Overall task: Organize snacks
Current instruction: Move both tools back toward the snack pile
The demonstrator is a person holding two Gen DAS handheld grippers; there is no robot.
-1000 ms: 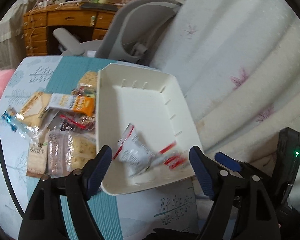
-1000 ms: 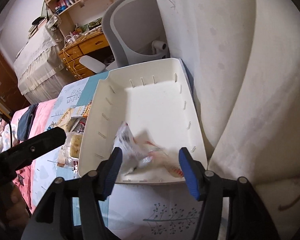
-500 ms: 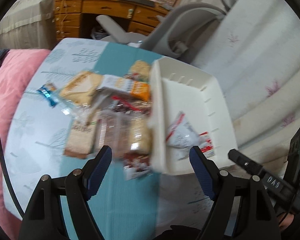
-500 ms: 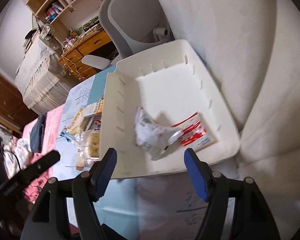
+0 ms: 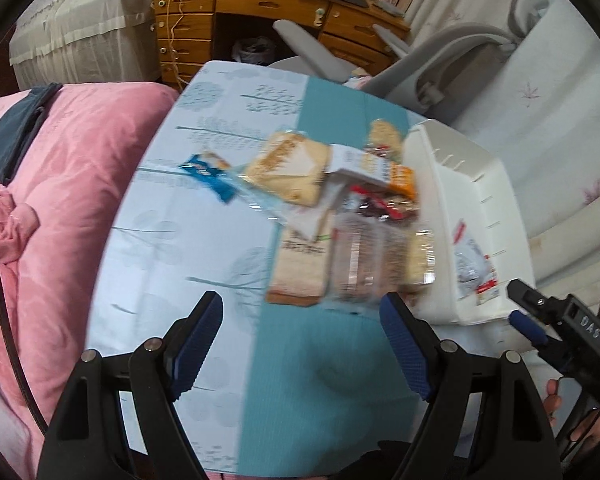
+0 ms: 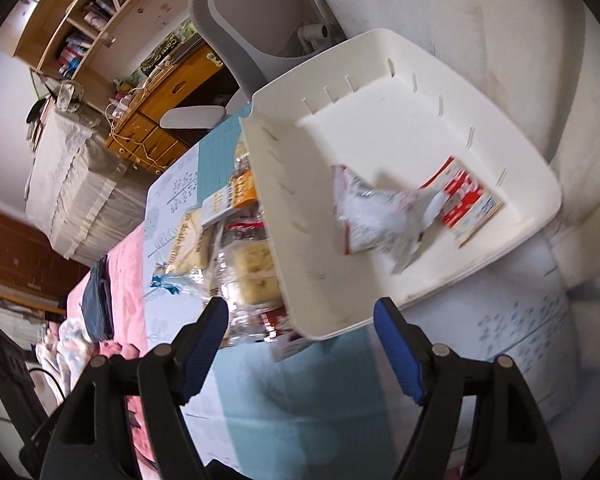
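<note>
Nearest in the left wrist view, the left tool (image 5: 302, 332) hangs spread wide with nothing between its blue pads, tilted down over the teal strip of the tabletop (image 5: 308, 384), just short of the snack pile (image 5: 340, 216). In the right wrist view the right tool (image 6: 302, 338) is also spread and empty; its jaws have just been opening, and no packet lies between them. It sits over the near corner of the white tray (image 6: 540, 216).

The step in hand looks like the next pick from the pile. The closest pieces are the tan cracker pack (image 5: 298, 268) and the clear-wrapped biscuit pack (image 5: 374, 260), which lies against the tray's side wall. The tan pack is the easier target, since its near edge is free. Judging by the overlap, the left tool should come down with 1 pad on each long side of that pack and close only once both pads are past the wrapper edge, so that the neighbour is not dragged along. Clear film is likely slippery, so a grip across the body beats a pinch at a seam.

Farther on, 2 packets already rest in the tray: a crumpled silver pouch (image 6: 376, 216) and a flat red-and-white packet (image 6: 466, 200) near the far wall. The open floor beyond them is where the next item fits. The blue wrapper (image 5: 208, 174) lies farthest out on the pile's left.
</note>
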